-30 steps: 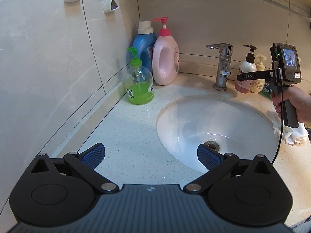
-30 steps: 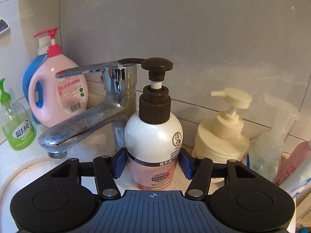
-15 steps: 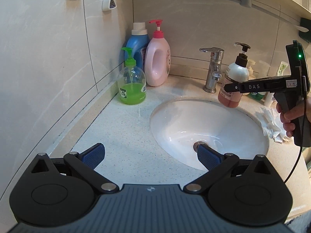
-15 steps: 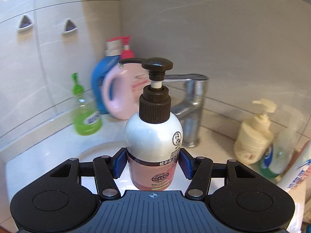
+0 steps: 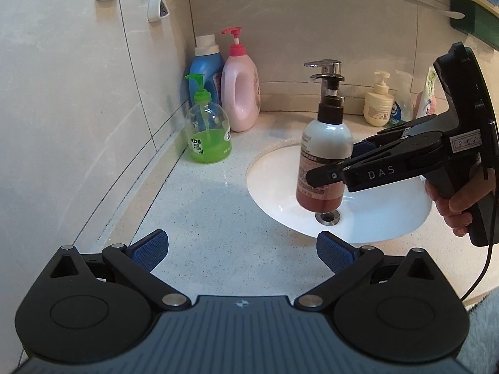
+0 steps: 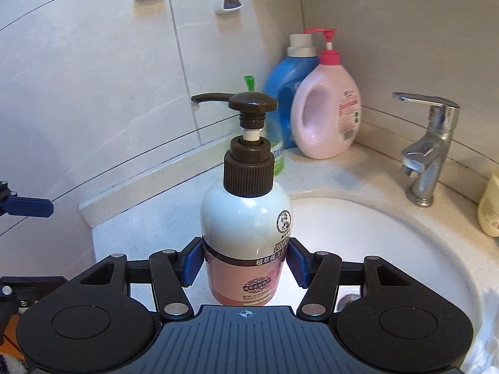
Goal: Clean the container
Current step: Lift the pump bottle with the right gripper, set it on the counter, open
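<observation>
A white and pink pump bottle [image 6: 246, 233] with a dark brown pump head is clamped upright between the blue pads of my right gripper [image 6: 246, 260]. In the left wrist view the pump bottle [image 5: 324, 152] hangs above the white sink basin [image 5: 274, 184], over the drain [image 5: 328, 217], with the right gripper [image 5: 335, 163] reaching in from the right in a person's hand [image 5: 461, 205]. My left gripper [image 5: 242, 251] stands open over the speckled counter [image 5: 202, 218], nothing between its pads.
A green soap bottle [image 5: 207, 134], a blue detergent bottle [image 5: 204, 71] and a pink pump bottle [image 5: 240, 93] stand in the back left corner. The chrome faucet [image 6: 427, 152] rises behind the basin. Cream and clear bottles [image 5: 379, 106] crowd the back right.
The right gripper has carried the pump bottle from beside the faucet leftwards out over the basin and swung to face the left wall. The left gripper drew back slightly, still open.
</observation>
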Available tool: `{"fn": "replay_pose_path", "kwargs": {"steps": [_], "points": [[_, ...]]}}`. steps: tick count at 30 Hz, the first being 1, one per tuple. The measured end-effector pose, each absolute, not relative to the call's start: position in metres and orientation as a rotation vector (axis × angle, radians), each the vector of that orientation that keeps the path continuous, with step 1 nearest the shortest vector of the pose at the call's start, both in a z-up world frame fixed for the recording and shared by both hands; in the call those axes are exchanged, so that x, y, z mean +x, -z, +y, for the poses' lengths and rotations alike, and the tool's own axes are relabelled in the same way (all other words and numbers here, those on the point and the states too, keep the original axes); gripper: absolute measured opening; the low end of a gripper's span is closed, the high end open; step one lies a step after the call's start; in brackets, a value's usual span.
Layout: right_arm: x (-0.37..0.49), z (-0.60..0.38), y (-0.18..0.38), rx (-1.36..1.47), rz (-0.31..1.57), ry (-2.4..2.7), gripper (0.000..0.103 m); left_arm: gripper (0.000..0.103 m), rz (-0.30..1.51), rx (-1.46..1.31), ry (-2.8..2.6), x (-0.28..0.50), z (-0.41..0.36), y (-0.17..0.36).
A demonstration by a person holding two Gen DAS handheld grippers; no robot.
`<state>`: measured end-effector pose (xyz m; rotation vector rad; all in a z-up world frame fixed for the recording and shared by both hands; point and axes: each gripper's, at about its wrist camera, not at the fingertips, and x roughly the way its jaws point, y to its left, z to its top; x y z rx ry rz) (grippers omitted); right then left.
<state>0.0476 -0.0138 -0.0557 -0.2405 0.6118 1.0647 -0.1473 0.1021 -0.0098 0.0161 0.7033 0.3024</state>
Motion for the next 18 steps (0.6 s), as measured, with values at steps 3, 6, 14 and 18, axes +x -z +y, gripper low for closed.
{"fn": "replay_pose_path", "kwargs": {"steps": [3,6,14,18], "points": [[0.034,-0.001,0.063,-0.253,0.613,-1.094,0.060,0.103,0.711,0.019,-0.280,-0.153,0.107,0.013],[0.022,0.008,0.069,-0.261,0.612,-1.115,0.060,0.103,0.711,0.003,-0.259,-0.160,0.114,0.014],[0.001,0.021,0.083,-0.311,0.598,-1.127,0.060,0.103,0.731,0.019,-0.236,-0.170,0.124,0.019],[-0.007,0.024,0.090,-0.352,0.589,-1.133,0.060,0.103,0.739,0.016,-0.232,-0.172,0.125,0.021]]}}
